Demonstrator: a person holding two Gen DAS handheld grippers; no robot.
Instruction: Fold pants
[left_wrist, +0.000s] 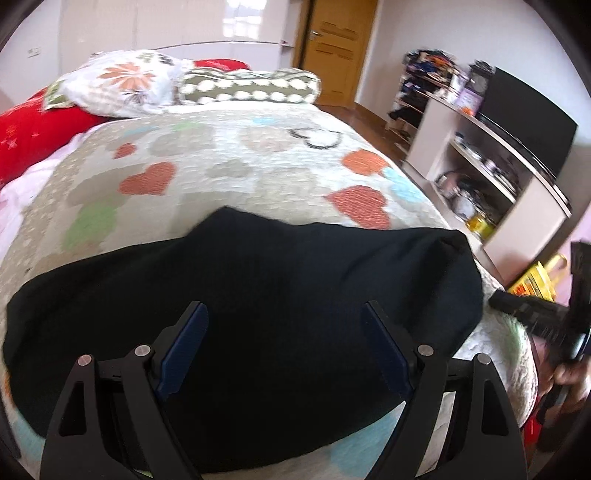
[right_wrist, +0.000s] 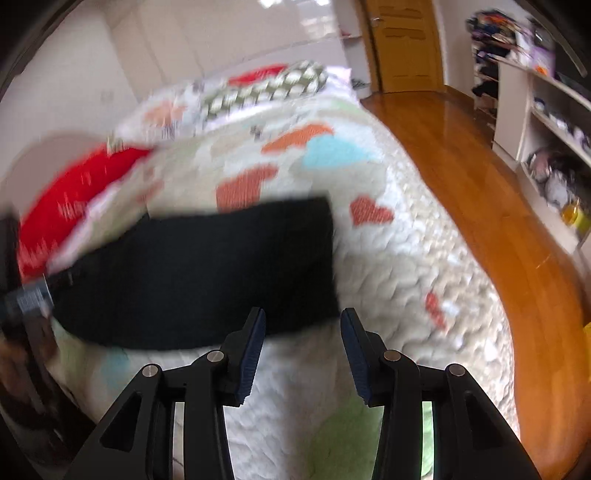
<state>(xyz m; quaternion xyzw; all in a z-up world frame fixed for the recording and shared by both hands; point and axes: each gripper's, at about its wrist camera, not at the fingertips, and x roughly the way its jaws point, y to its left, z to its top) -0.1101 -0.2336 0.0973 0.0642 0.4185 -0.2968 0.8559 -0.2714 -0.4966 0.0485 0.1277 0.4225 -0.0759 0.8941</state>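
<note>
Both tongs, left gripper (left_wrist: 282, 308) and right gripper (right_wrist: 303, 314), gape empty above folded black pants (left_wrist: 240, 295) on the heart-patterned quilted bedspread (left_wrist: 258, 158).

Black pants (left_wrist: 251, 280) lie folded on the heart-patterned quilt (left_wrist: 229, 162); the left gripper (left_wrist: 284, 314) hovers above them, fingers (left_wrist: 184, 354) spread wide.

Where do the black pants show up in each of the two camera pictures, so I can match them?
Left wrist view: the black pants fill the lower middle, behind the open left gripper.
Right wrist view: the pants lie left of centre, above the right gripper.
Shared landmark: the wooden door at the top.
</note>
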